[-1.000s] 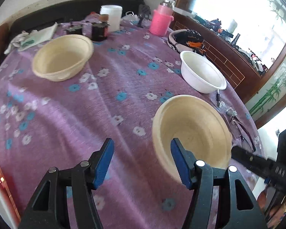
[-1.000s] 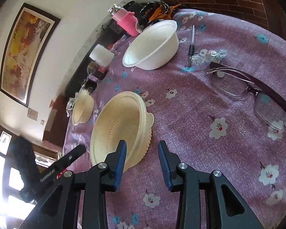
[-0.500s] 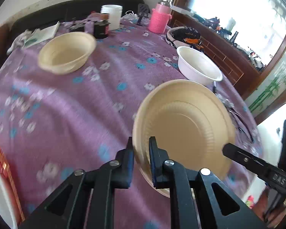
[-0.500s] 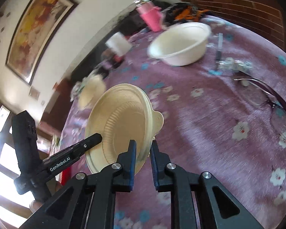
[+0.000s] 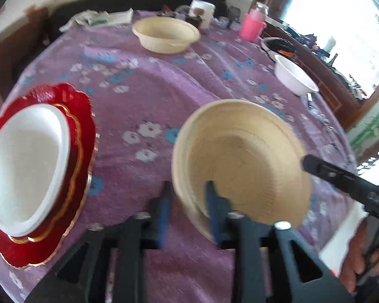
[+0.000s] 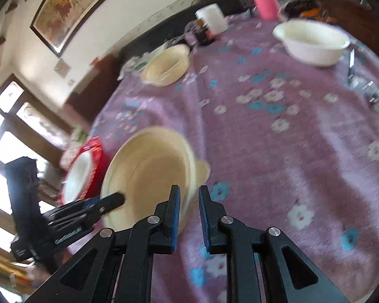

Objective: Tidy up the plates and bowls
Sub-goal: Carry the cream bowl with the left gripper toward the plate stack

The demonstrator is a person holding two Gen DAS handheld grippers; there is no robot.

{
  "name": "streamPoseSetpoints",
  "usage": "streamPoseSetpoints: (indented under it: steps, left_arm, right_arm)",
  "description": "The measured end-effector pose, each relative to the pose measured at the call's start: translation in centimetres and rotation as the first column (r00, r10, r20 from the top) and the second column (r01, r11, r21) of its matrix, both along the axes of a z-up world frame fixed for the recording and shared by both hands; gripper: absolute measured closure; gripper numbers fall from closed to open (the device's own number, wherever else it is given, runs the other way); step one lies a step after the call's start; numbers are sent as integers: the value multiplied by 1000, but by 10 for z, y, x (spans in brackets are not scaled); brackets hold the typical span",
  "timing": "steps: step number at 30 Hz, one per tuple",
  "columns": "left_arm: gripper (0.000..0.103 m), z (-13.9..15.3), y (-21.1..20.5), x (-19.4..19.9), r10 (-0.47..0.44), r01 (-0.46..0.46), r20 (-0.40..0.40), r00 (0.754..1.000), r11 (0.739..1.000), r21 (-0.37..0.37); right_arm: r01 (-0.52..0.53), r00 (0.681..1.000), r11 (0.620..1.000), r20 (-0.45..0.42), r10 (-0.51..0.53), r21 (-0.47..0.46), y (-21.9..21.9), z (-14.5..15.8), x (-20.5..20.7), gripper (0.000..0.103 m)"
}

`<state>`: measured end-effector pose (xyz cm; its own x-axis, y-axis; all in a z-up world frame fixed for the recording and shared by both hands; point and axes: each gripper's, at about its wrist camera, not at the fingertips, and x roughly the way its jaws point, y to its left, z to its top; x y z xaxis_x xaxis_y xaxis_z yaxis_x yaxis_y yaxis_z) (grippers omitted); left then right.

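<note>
A cream bowl (image 5: pixel 240 161) hangs tilted just above the purple cloth. My left gripper (image 5: pixel 188 202) straddles its near rim. Its jaws are opening, and the blue pads stand clear of the wall on both sides. In the right wrist view the same cream bowl (image 6: pixel 149 174) has its rim between the pads of my right gripper (image 6: pixel 189 212). Those jaws are starting to open but still sit against the rim. To the left lies a red scalloped plate (image 5: pixel 84 131) bearing a white plate (image 5: pixel 25 166). A second cream bowl (image 5: pixel 166 34) and a white bowl (image 5: pixel 294 78) stand farther off.
A pink bottle (image 5: pixel 251 26), a white cup (image 5: pixel 202 10) and small jars crowd the far table edge. A pen (image 6: pixel 351 60) and glasses (image 6: pixel 376 98) lie at the right. A person's hand (image 5: pixel 361 260) grips the right tool. Cloth (image 5: pixel 144 96) shows between the plates and the held bowl.
Both grippers have carried the cream bowl leftward, and the red plate stack has come into view. The left jaws, shut on the rim half a second ago, now stand apart.
</note>
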<state>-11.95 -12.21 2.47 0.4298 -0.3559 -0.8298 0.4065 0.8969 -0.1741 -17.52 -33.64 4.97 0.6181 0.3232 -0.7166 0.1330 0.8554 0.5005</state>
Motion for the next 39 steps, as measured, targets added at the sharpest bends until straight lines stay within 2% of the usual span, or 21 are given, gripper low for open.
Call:
streamPoseSetpoints:
  steps: [1, 2, 4, 6, 10, 12, 14, 16, 20, 24, 35, 39]
  left_arm:
    - [52, 0, 0, -2, 8, -9, 48, 999, 1000, 14]
    - [51, 2, 0, -6, 9, -11, 86, 996, 1000, 22]
    - [51, 2, 0, -9, 12, -19, 146, 989, 999, 42]
    - [51, 1, -1, -10, 2, -8, 162, 987, 999, 38]
    - [51, -4, -5, -11, -5, -7, 204, 979, 998, 57]
    - [51, -6, -6, -13, -7, -9, 226, 974, 998, 69]
    - [57, -8, -7, -14, -12, -3, 238, 971, 998, 61]
    - [67, -8, -10, -17, -22, 6, 251, 968, 998, 63]
    - [79, -6, -12, -22, -18, -4, 283, 959, 997, 79]
    - [80, -5, -11, -26, -14, -7, 280, 960, 997, 72]
    - [80, 10, 0, -34, 29, -64, 350, 936, 994, 87]
    - [80, 11, 7, -34, 45, -79, 353, 935, 993, 83]
  right_arm:
    - [16, 1000, 1000, 16, -15, -24, 0, 1, -3, 76]
    - [26, 999, 999, 28, -25, -40, 0, 2, -8, 71]
    - [51, 996, 994, 71, -44, -98, 1, 6, -13, 69]
    - [63, 995, 987, 92, -49, -149, 6, 8, -16, 69]
    - [6, 995, 994, 99, 5, -105, 14, 2, -16, 69]
    - [-5, 996, 993, 93, 16, -117, 20, 0, -16, 69]
    - [-1, 997, 991, 79, 12, -131, 24, -6, -14, 72]
    - [3, 997, 995, 83, 6, -103, 23, -9, -14, 82]
    - [16, 995, 995, 104, -6, -97, 26, -6, -17, 85]
    - [26, 993, 995, 114, -15, -97, 29, -3, -18, 87]
    - [6, 993, 997, 120, 3, -72, 36, 2, -14, 87]
    - [-9, 993, 997, 118, 17, -71, 44, 1, -12, 87]
